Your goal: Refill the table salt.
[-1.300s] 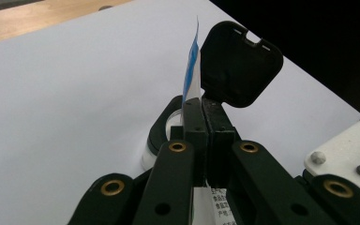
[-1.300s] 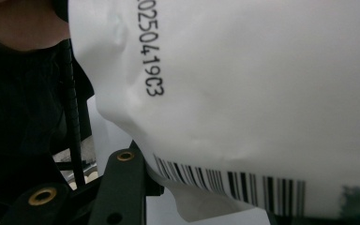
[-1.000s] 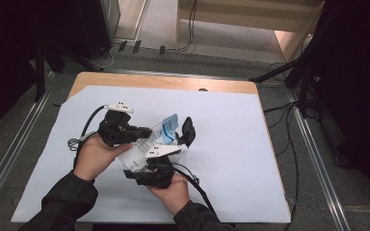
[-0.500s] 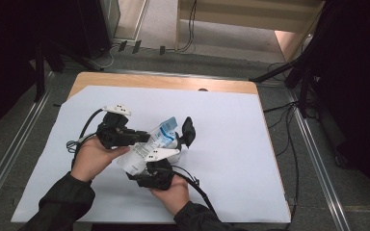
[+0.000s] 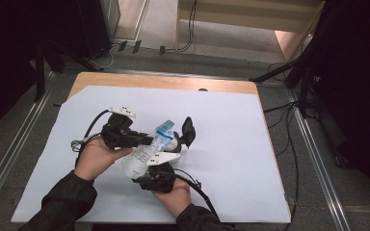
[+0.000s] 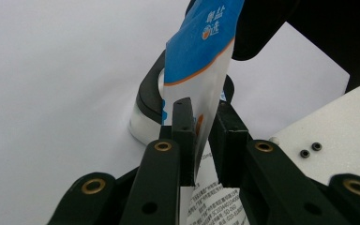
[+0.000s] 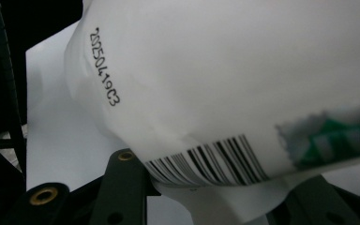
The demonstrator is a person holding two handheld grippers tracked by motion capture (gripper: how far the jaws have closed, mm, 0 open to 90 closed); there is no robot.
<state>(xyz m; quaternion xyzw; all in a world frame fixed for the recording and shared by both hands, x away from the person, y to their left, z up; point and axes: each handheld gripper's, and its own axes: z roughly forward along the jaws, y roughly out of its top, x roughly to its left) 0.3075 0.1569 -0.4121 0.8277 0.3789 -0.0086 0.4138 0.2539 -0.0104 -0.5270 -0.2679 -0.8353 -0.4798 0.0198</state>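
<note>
A blue and white pouch (image 5: pixel 153 145) hangs tilted between my two grippers over a clear jar with a black rim (image 5: pixel 174 143). The jar's black lid (image 5: pixel 188 131) stands up behind it. My left gripper (image 5: pixel 143 140) has the pouch's blue top (image 6: pixel 201 61) between its jaws. Those jaws have just been opening, and the pads (image 6: pixel 183 122) stand slightly apart around the film, above the jar (image 6: pixel 145 108). My right gripper (image 5: pixel 148 161) is shut on the pouch's white lower end (image 7: pixel 215 84), with the barcode just above its jaws (image 7: pixel 215 187).
A white sheet (image 5: pixel 231 144) covers the table, with a wooden strip (image 5: pixel 173 83) bare at the back. Cables trail from the grippers at the left (image 5: pixel 89 130) and near the front edge (image 5: pixel 197 190). Metal rails and dark stands flank the table.
</note>
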